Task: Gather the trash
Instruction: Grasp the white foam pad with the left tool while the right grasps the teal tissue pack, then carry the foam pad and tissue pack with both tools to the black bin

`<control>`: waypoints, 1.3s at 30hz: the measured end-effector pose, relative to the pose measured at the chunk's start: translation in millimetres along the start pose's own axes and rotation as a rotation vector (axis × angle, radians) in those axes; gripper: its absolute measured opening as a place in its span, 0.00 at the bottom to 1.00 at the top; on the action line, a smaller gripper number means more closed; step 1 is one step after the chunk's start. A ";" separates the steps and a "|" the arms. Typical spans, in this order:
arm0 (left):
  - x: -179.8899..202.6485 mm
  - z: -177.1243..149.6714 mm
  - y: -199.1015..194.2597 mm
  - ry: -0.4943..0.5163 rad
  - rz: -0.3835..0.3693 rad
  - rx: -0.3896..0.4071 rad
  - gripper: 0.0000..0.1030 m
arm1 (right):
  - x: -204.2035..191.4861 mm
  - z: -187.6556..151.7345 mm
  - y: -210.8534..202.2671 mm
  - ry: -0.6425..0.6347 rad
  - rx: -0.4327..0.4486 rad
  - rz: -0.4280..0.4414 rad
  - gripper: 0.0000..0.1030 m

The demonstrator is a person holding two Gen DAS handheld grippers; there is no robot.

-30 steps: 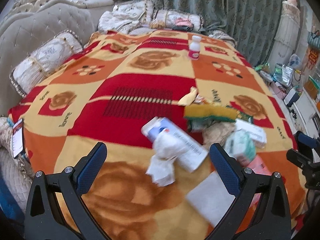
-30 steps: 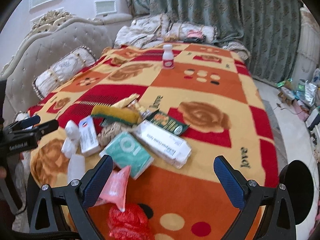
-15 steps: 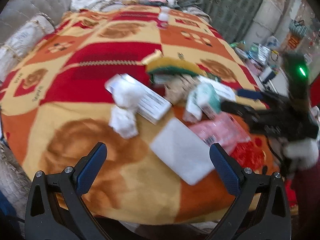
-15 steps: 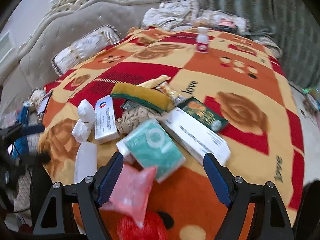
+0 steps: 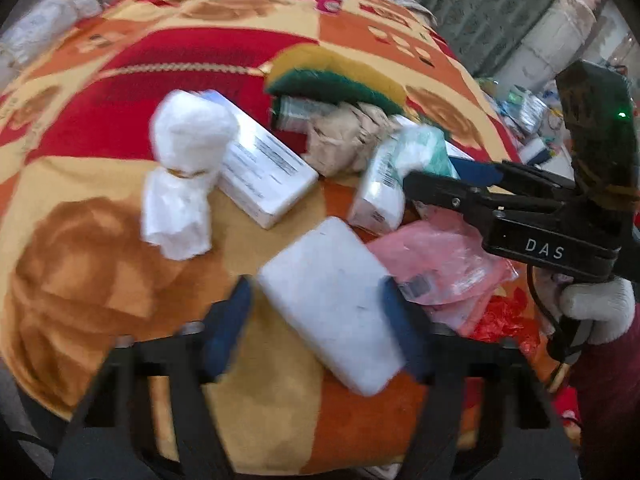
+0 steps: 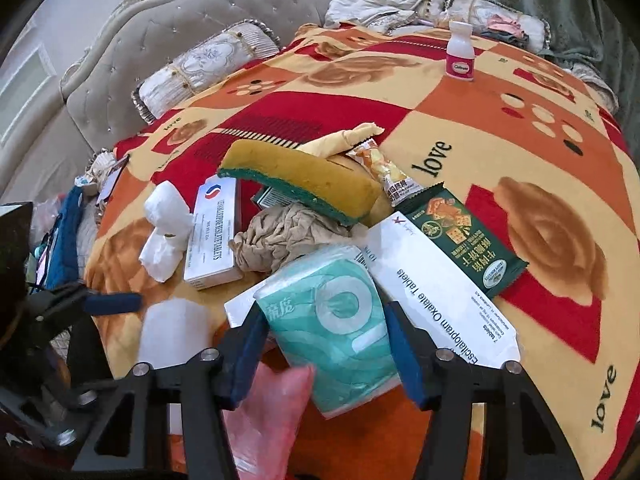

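Trash lies heaped on a red and yellow blanket (image 6: 480, 128). My left gripper (image 5: 316, 308) straddles a flat white block (image 5: 328, 312) at the near edge. Its jaws are closing: the right pad meets the block's edge, while the left pad stands a sliver off its corner. My right gripper (image 6: 324, 328) is closing on a teal tissue pack (image 6: 332, 320), and both pads touch its sides. In the left wrist view the right gripper (image 5: 440, 178) reaches in from the right, held by a white-gloved hand (image 5: 596, 308), with the tissue pack (image 5: 400, 168) at its tips.
Around them lie two white tablet boxes (image 6: 212, 236) (image 6: 436, 288), a yellow-green sponge (image 6: 304, 176), crumpled brown paper (image 6: 280, 236), white tissue wads (image 5: 184, 176), a pink bag (image 5: 444, 264), a red bag (image 5: 500, 320) and a green cracker packet (image 6: 464, 236). A small bottle (image 6: 460, 56) stands far back.
Both grippers dropped toward the pile and tilted down. The left jaws narrowed around the white block, the right jaws around the teal tissue pack.
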State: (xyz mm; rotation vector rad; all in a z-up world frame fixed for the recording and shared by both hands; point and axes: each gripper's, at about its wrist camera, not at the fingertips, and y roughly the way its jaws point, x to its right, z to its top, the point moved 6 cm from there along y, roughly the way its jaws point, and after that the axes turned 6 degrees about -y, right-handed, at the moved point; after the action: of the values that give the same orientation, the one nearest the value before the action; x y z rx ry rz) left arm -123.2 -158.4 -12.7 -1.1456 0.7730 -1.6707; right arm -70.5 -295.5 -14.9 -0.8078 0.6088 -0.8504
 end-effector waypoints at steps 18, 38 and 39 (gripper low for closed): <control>14.5 20.5 -44.5 0.105 0.008 0.107 0.12 | 2.5 -1.6 -85.2 0.014 0.203 -0.053 0.50; 169.8 63.8 -82.0 0.324 -0.172 0.233 0.06 | 101.7 -70.0 -185.5 0.235 0.307 -0.256 0.50; 178.3 65.1 -78.8 0.332 -0.178 0.229 0.06 | 110.7 -78.4 -191.6 0.260 0.307 -0.270 0.50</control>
State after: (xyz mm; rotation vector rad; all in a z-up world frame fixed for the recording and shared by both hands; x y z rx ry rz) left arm -112.1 -295.4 140.2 -0.8061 0.6741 -2.0738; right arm -149.1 -494.8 81.0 -0.5081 0.5850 -1.2756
